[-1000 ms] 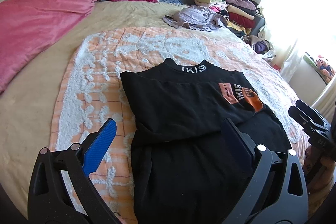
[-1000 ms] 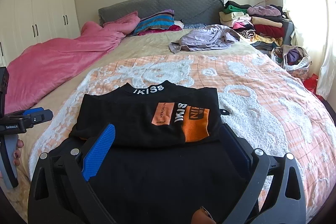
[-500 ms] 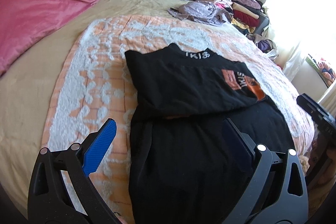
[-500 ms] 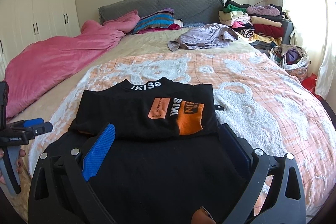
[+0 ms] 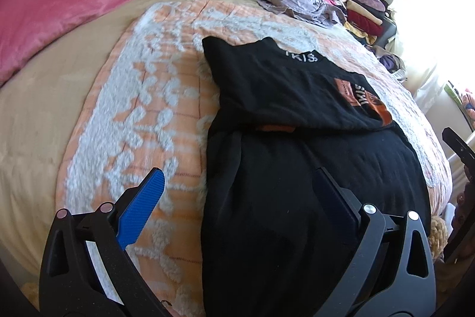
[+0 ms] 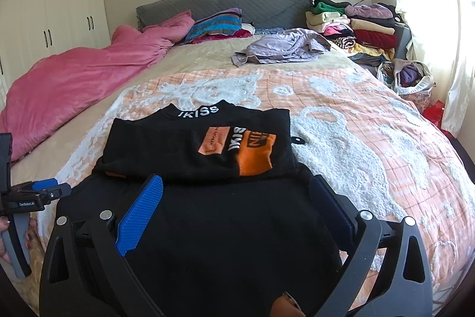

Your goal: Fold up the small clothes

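A black top (image 5: pixel 282 91) (image 6: pixel 207 150) with an IKISS collar and orange patches lies partly folded on the peach-and-white blanket (image 5: pixel 154 109) (image 6: pixel 356 121); its lower half spreads toward me. My left gripper (image 5: pixel 237 183) is open and empty, over the garment's near left edge. My right gripper (image 6: pixel 237 186) is open and empty, over the garment's lower half. The left gripper also shows at the left edge of the right wrist view (image 6: pixel 44 192). The right gripper's tip shows at the right edge of the left wrist view (image 5: pixel 458 144).
A pink duvet (image 6: pixel 74 79) lies along the bed's left side. A lilac garment (image 6: pixel 282 49) lies crumpled near the grey headboard (image 6: pixel 222 2). Stacked folded clothes (image 6: pixel 356 25) and a bag of clothes (image 6: pixel 409 76) stand beside the bed at the right.
The left gripper has moved closer and lower toward the garment's near left edge. The right gripper has drawn back slightly. Both stay open.
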Tool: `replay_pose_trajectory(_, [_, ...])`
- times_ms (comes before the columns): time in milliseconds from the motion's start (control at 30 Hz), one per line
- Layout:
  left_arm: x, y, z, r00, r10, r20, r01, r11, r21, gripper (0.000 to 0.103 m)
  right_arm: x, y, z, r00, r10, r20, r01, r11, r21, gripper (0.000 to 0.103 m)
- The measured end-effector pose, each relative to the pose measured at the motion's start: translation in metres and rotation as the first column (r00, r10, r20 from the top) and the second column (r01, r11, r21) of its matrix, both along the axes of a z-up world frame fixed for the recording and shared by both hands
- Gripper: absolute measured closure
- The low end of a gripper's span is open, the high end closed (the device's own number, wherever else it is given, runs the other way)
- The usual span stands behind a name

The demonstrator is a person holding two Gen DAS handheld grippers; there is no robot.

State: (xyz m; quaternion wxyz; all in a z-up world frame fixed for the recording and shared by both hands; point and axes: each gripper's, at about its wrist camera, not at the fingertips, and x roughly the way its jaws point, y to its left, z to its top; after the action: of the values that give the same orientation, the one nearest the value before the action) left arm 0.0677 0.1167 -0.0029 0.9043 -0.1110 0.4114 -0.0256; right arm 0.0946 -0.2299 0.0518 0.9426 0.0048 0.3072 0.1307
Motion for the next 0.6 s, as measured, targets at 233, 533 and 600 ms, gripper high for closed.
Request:
replay_pose_trajectory(233, [-0.012,-0.001,-0.007,1.0,0.013,-0.012,-0.013,1.0,0.01,0.01,-0.007,-0.009,-0.004,1.0,-0.002,-0.014,0.002,1.0,-0.008,0.005])
replay_pose_trajectory(533, [-0.024,-0.001,-0.018,0.999,0.025,-0.042,-0.025,1.0,0.011,0.01,-0.019,-0.025,-0.015,0.999,-0.02,-0.04,0.019,0.999,-0.03,0.005])
replay_pose_trajectory(600, [-0.027,-0.001,-0.02,0.998,0.029,-0.051,-0.028,1.0,0.012,0.01,-0.021,-0.029,-0.017,0.999,-0.022,-0.049,0.02,0.999,-0.034,0.005])
